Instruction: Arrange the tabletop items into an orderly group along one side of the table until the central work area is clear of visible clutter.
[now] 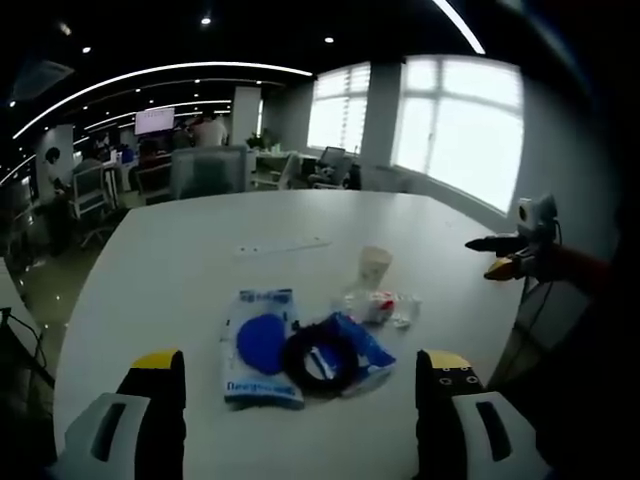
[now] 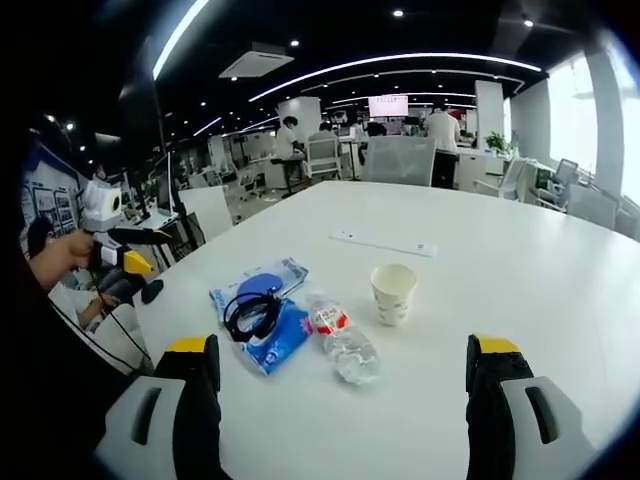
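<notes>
**Both grippers above the table, items clustered mid-table**

Left gripper view, near to far: my left gripper (image 1: 300,400) has its fingers (image 1: 160,405) spread wide, nothing between them, raised over the near edge of the white table (image 1: 200,250). Just beyond lie two blue-and-white packets: a flat one (image 1: 262,345) with a dark blue round patch, and a second one (image 1: 350,352) beside it, partly under a coil of black cable (image 1: 322,355). White print on the flat packet is too blurred to read. Past the cable lies one clear plastic bottle (image 1: 382,305) on its side, red on its label, writing not legible. One paper cup (image 1: 375,265) stands upright behind it. Further back, one long white strip (image 1: 283,246) lies flat on the table. My right gripper (image 1: 515,255) enters from the right, over the table edge.

Right gripper view: my right gripper (image 2: 340,400) is likewise spread wide and empty. Here the bottle (image 2: 340,340) lies nearest, touching the packet under the cable (image 2: 252,312); the cup (image 2: 393,292) stands apart to its right, and the strip (image 2: 385,243) lies beyond. This view shows my left gripper (image 2: 125,250) at the left, held in a hand (image 2: 60,255); whether its fingers are apart I cannot tell from here.

Count: two packets, one cable, one bottle, one cup, one strip. Office chairs (image 2: 398,158) and people stand far behind.
</notes>
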Demonstrator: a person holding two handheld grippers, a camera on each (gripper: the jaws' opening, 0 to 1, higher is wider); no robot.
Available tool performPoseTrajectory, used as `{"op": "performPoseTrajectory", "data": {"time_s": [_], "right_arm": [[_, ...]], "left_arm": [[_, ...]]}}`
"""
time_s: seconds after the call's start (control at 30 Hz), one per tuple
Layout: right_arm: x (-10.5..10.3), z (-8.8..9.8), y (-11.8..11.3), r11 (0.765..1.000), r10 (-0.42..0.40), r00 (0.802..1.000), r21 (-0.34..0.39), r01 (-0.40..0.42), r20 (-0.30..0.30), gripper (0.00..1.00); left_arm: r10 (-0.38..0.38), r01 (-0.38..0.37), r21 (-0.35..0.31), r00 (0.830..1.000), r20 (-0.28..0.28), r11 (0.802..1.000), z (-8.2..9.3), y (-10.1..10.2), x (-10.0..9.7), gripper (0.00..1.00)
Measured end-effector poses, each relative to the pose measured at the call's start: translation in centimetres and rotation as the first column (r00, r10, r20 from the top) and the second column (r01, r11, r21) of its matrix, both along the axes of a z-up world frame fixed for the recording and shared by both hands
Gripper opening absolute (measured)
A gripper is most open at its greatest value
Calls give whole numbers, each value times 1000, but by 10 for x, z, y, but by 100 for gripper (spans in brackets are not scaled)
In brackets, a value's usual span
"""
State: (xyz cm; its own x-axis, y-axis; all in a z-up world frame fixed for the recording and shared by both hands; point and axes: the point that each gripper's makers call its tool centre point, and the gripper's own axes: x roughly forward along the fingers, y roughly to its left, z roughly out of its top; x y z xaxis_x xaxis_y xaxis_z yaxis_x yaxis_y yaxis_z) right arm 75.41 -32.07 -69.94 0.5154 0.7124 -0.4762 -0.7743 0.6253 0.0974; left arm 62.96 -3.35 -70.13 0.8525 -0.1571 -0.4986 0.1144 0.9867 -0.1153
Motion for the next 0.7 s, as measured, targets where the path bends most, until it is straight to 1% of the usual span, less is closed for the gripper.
{"op": "performPoseTrajectory", "data": {"time_s": [0.1,0.2,0.3,0.57,0.7], "right_arm": [[0,0,1,1000,1,1000,2,-1,4,100],[-1,0,2,1000,9,1000,-3,-9,-1,100],[0,1,3,1000,13,1000,-3,-13,3,99],[0,-4,0,1000,14,1000,-13,-14,-7,95],[4,-4,-3,1000,14,1000,-16,-14,-5,91]], "left_arm": [[5,-5,2,1000,-2,1000,-1,0,0,94],[5,-5,12,1000,-14,1000,-3,-1,0,93],[5,-5,11,1000,-11,1000,-2,-1,0,91],[11,-10,17,1000,-17,1000,-2,3,0,89],[12,-12,16,1000,-20,1000,-2,2,-1,87]]}}
